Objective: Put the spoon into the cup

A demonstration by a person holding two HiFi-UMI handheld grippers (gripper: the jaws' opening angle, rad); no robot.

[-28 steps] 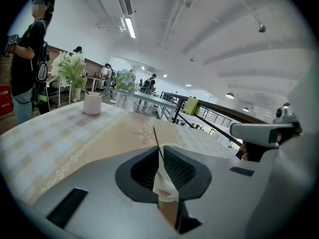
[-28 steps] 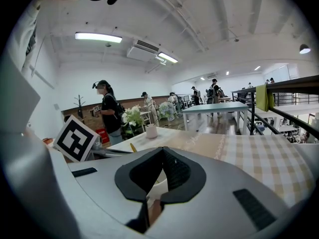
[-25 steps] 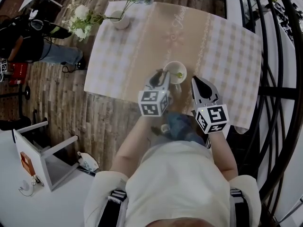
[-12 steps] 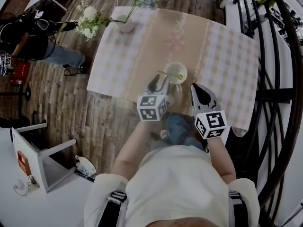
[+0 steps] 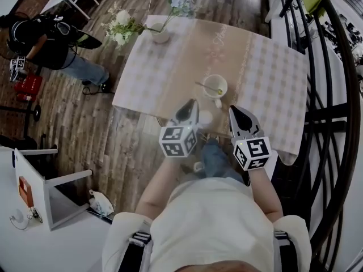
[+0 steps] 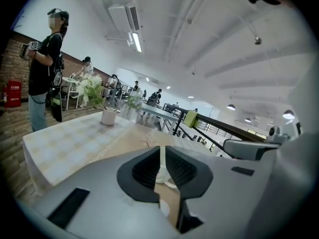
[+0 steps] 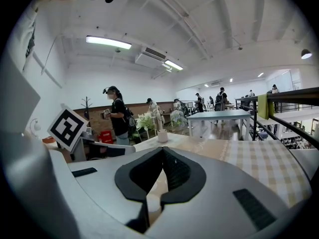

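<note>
Well, the spoon (image 5: 205, 86) sits inside the white cup (image 5: 223, 83), its handle leaning over the left rim. The cup stands on the checked tablecloth (image 5: 272, 72), towards the table's near edge. Both tools hang just on the near side of the cup, neither touching it. The left gripper (image 5: 191, 102) has just been closing its jaws (only a thin slit shows, with nothing in it). The right gripper (image 5: 234, 110) has its jaws together, empty. A vase of flowers (image 5: 160, 35) stands at the far left corner.

Left claw (image 6: 161, 152) just closing, empty, vase (image 6: 107, 117) beyond
</note>
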